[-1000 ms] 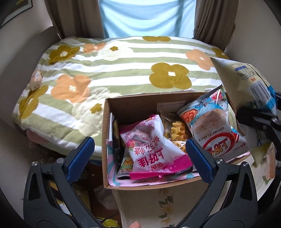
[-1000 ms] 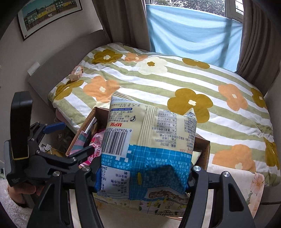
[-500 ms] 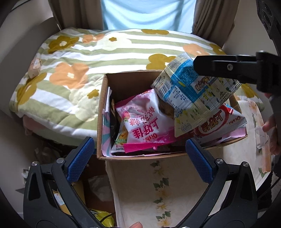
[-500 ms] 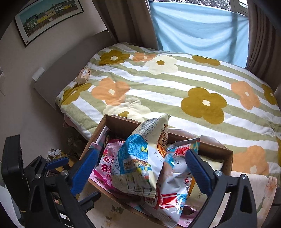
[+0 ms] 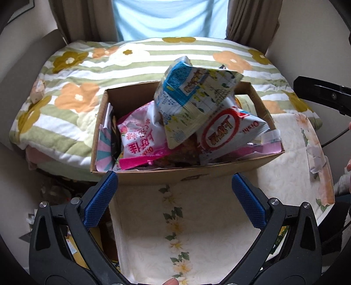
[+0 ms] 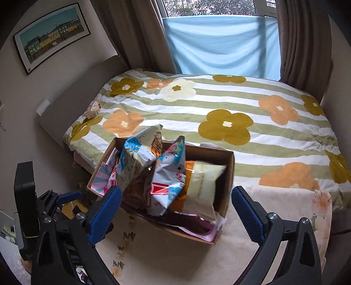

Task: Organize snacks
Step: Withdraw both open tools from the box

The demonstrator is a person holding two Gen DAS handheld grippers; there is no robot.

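Snacks [image 5: 193,103] fill the box [image 5: 182,173]; both grippers, left [image 5: 175,190] and right [image 6: 175,206], hover before it, jaws wide, empty.

Premises: a domestic bedroom. Evidence: a bed [image 6: 219,114] with a padded headboard [image 6: 72,92], covered by a green-striped floral blanket [image 5: 83,72]; brown curtains [image 6: 305,41] flanking a window [image 6: 210,6] hung with a pale blue sheet [image 6: 221,46]; a framed townscape print [image 6: 51,47] on the wall; a floral tablecloth [image 5: 197,230] nearby.

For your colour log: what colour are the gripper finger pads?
Blue pads, clearest in the left wrist view.
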